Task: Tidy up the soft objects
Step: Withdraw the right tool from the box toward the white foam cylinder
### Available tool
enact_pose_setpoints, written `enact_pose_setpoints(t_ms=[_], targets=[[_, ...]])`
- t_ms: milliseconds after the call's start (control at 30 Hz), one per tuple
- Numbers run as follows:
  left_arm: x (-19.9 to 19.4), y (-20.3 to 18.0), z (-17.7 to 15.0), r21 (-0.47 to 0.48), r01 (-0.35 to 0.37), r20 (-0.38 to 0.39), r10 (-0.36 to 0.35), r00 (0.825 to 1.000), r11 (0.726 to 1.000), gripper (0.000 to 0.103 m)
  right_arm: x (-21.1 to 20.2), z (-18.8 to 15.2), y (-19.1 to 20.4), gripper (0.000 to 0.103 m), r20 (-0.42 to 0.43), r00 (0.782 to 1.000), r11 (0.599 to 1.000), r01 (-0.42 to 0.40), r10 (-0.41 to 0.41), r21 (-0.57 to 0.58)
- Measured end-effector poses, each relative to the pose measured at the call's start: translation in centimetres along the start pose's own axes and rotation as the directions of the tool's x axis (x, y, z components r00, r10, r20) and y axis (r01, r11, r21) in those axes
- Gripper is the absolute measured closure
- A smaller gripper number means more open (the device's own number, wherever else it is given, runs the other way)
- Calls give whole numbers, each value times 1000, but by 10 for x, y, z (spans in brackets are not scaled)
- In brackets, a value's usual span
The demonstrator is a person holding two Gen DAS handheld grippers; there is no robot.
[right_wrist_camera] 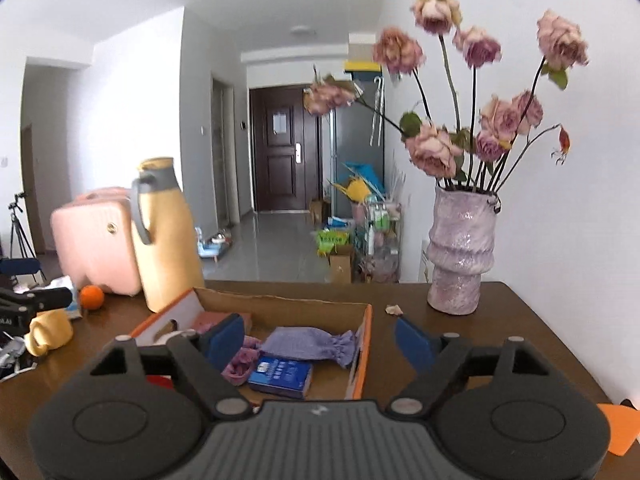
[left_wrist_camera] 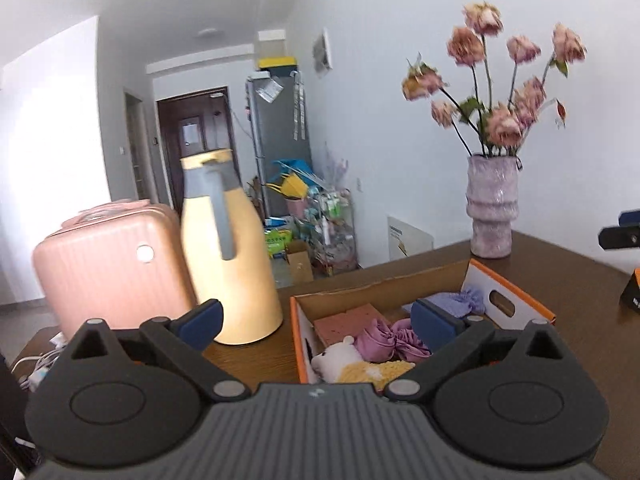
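Beyond our table [right_wrist_camera: 520, 320] stand a pink suitcase [right_wrist_camera: 96, 240], a yellow thermos jug [right_wrist_camera: 168, 240] and a vase of flowers [right_wrist_camera: 460, 248]. Our cardboard box [right_wrist_camera: 280, 304] holds a lavender pouch [right_wrist_camera: 308, 344], purple cloth [left_wrist_camera: 384, 342] and plush toy [left_wrist_camera: 340, 356]. Our left gripper [left_wrist_camera: 316, 322] and right gripper [right_wrist_camera: 320, 344] hover above it, fingers spread, empty.

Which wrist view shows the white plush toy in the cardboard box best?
The left wrist view. The white plush toy lies in plain sight at the near end of the cardboard box, beside a purple cloth. In the right wrist view the gripper's own body covers that part of the box, so no plush shows.
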State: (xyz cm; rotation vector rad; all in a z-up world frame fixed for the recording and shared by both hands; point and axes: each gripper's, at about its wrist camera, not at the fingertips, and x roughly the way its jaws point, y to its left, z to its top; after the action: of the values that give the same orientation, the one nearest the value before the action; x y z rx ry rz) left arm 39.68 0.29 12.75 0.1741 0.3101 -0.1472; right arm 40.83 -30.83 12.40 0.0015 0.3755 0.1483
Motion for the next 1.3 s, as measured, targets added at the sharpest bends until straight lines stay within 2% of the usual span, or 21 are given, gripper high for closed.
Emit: enact_pose_setpoints(t_ms=[167, 267, 433, 533, 600, 733, 867, 1067, 1300], targets=[[-39, 4, -7, -31, -31, 37, 32, 999, 999, 0, -38, -4, 11, 21, 59, 998, 1000, -24, 24, 8], [-63, 6, -28, -78, -65, 46, 68, 997, 995, 0, -56, -12, 22, 21, 96, 995, 1000, -22, 21, 1], [-98, -2, -68, -117, -103, 44, 109, 993, 988, 0, -98, -47, 39, 20, 156, 986, 999, -54, 54, -2], [-123, -4, -89, -152, -95, 44, 103, 994, 984, 0, -116, -70, 50, 20, 161, 985, 998, -58, 56, 9], [-135, -4, -107, -157, -83, 30, 89, 996, 984, 0, -129, -86, 59, 20, 162, 985, 999, -53, 53, -3], [-158, -2, -145, -186, -111, -44, 105, 994, 976, 0, -153, -121, 76, 19, 173, 984, 999, -30, 37, -43], [-175, -5, -170, -172, -118, -76, 107, 991, 978, 0, -168, -160, 88, 19, 129, 992, 999, 1, 6, -49], [-180, -7, -186, -169, -118, -110, 100, 989, 979, 0, -178, -210, 105, 19, 21, 998, 998, -57, 57, -24], [-166, -6, -181, -178, -108, -119, 88, 989, 978, 0, -181, -214, 104, 19, 22, 999, 999, -32, 32, 0]])
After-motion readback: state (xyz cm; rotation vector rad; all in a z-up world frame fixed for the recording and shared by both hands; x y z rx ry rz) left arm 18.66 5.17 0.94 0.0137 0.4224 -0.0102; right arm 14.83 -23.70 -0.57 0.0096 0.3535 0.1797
